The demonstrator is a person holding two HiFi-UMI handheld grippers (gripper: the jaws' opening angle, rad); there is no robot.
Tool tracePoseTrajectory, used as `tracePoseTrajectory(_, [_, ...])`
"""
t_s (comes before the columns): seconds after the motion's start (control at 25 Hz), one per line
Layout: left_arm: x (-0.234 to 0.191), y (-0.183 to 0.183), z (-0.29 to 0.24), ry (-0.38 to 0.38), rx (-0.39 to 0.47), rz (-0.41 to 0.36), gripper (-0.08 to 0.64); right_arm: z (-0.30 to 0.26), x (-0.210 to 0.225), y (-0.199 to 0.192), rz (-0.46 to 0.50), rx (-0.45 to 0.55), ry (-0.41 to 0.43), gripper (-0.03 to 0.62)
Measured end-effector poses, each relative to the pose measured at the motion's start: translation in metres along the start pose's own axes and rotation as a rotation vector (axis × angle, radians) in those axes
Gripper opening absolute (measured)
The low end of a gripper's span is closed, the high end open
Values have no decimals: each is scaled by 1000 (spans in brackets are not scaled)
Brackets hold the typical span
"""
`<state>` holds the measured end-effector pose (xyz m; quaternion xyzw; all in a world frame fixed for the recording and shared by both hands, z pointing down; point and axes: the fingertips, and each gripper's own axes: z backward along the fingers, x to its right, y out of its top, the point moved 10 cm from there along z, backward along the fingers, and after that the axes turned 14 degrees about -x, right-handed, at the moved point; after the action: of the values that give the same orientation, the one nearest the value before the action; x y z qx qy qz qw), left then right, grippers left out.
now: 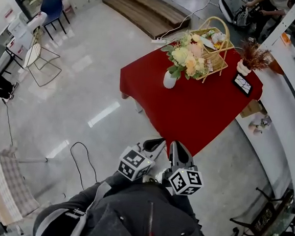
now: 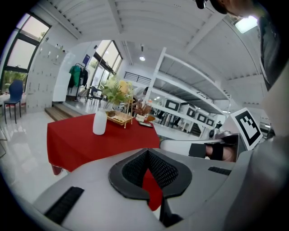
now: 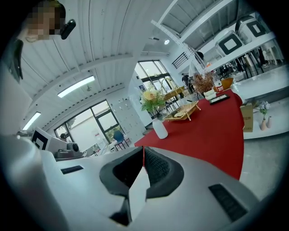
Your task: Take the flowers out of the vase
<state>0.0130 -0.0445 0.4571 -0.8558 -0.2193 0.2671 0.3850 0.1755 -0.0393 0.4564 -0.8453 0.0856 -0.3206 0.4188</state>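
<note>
Our left gripper (image 1: 155, 143) and right gripper (image 1: 178, 148) both clenched, empty | upright cream-and-peach flowers (image 1: 189, 56) in white bottle-shaped vase (image 1: 170, 79) well ahead | neither nearer

Bright, even light fills the room. The glossy pale tiled floor (image 1: 84, 83) carries white streaks of glare. Tall glass windows (image 2: 20, 45) are partly washed out; a long ceiling strip lamp (image 3: 76, 86) glows white. The left gripper view and the right gripper view bend strongly outward, with black corners. Shadows are faint and soft.
</note>
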Motion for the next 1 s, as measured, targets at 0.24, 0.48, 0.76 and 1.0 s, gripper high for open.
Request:
tracePoseTrajectory(0.24, [-33, 15, -3, 11, 4, 14, 8, -36, 1, 20, 12, -15, 11, 12])
tracePoseTrajectory(0.48, [-63, 33, -9, 10, 18, 10, 8, -65, -2, 40, 25, -18, 16, 12])
tracePoseTrajectory(0.76, [-90, 54, -16, 2, 41, 13, 8, -93, -5, 61, 44, -17, 18, 12])
tracePoseTrajectory(1.0, [-110, 67, -18, 9, 53, 28, 8, -111, -2, 78, 60, -10, 10, 12])
